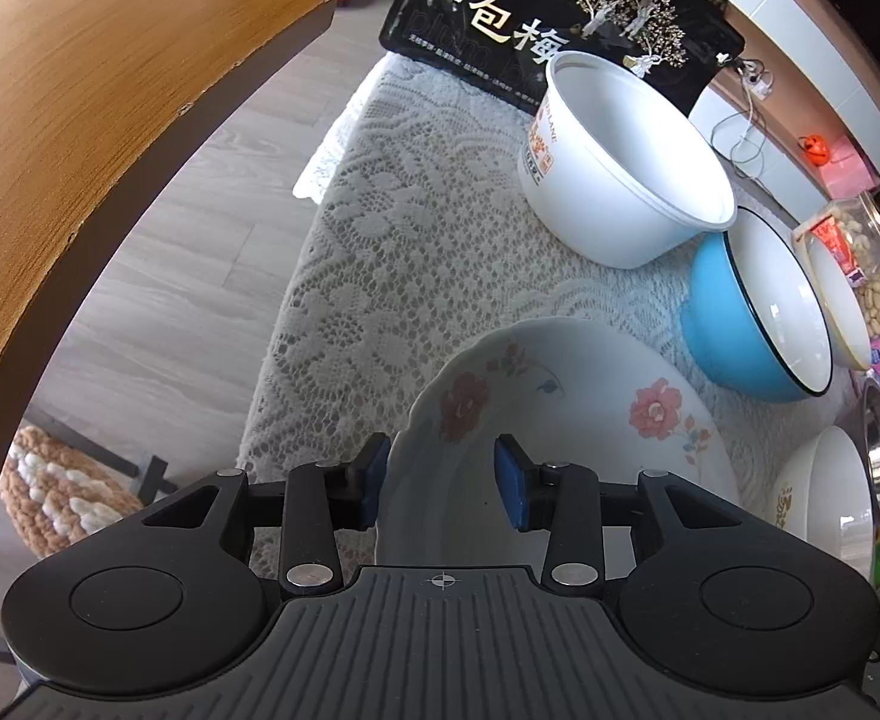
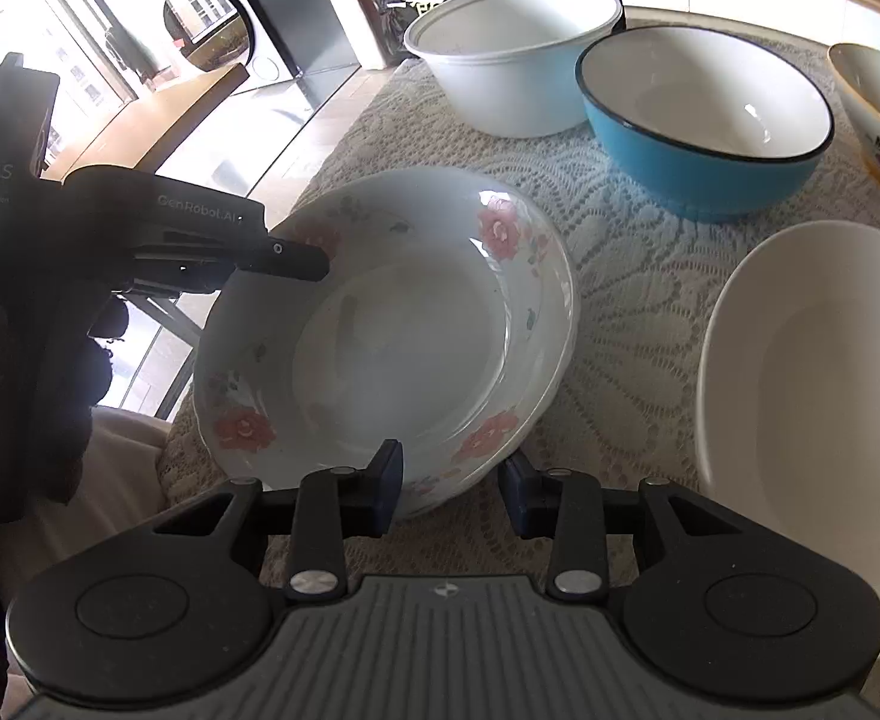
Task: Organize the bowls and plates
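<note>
A stack of two floral plates lies on the lace-covered table. My left gripper straddles the stack's left rim, one blue pad outside and one inside. A gap shows at the inner pad, so it is open. In the right wrist view the left gripper reaches over that same rim. My right gripper has the near rim between its jaws, and a sliver of lace shows beside the right pad, so it is open too.
Behind the plates stand a white plastic bowl, a blue bowl and a yellow-rimmed bowl. A large white bowl sits close on the right. A black bag, snack jars and a wooden tabletop border the area.
</note>
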`<state>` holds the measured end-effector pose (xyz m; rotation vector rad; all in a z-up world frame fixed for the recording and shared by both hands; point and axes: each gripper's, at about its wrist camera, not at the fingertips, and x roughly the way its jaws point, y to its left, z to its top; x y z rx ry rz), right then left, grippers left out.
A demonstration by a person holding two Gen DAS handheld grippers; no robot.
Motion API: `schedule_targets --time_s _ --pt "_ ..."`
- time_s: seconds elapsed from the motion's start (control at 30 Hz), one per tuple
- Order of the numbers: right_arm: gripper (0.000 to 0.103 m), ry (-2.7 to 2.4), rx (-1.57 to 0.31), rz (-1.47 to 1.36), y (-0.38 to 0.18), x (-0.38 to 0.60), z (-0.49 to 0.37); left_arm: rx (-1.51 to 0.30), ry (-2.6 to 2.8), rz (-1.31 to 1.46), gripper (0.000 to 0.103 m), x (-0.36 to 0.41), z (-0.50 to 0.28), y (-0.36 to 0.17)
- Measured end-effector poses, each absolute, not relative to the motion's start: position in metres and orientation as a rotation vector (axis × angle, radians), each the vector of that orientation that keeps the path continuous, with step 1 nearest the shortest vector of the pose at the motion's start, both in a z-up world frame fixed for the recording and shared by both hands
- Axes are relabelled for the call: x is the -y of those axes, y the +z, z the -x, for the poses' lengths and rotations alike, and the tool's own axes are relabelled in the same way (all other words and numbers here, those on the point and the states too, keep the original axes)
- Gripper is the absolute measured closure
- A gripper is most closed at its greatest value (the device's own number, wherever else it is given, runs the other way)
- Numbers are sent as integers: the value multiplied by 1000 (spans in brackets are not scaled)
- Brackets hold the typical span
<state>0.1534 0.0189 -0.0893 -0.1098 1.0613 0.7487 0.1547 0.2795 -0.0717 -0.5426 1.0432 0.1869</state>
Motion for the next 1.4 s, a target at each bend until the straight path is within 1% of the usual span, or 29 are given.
schedule_targets --time_s 0.27,0.43,0.6,0.7,0.77,0.8,0.83,0.87,0.9,0.93,1.03,1.1,1.23,1.33,1.4 --pt "68 741 -1040 124 -94 -17 -155 -1071 178 493 61 -271 -157 -77" --pt "68 754 -999 133 -81 -4 -149 -1042 196 450 62 -266 -151 -67" --pt "68 739 -825 173 -53 29 -134 -925 240 378 62 -255 -133 -31" --pt "67 703 -704 144 -37 58 -129 -780 204 372 63 -242 -122 -4" --pt "62 645 -612 129 -28 79 -127 -672 134 378 65 -225 -119 10" --pt "58 607 -569 133 -26 88 -127 -638 96 385 65 -216 -120 12" --pt "55 576 -538 139 -24 96 -127 -617 36 397 67 -203 -122 13" --pt "54 530 -513 152 -23 105 -129 -617 -20 414 72 -190 -127 10" --pt "54 497 -510 164 -23 112 -132 -623 -63 430 76 -179 -131 7" --pt "53 468 -519 173 -24 121 -136 -635 -111 443 85 -162 -136 1" --pt "53 404 -585 152 -31 145 -153 -685 -163 420 88 -124 -149 -13" --pt "53 380 -651 113 -40 163 -167 -718 -155 361 88 -102 -156 -20" --pt "53 367 -742 31 -62 186 -182 -767 -101 306 88 -83 -165 -30" --pt "54 379 -780 -15 -79 191 -185 -800 -127 357 84 -84 -166 -40" --pt "54 393 -802 -37 -87 191 -185 -829 -145 370 84 -82 -168 -44"
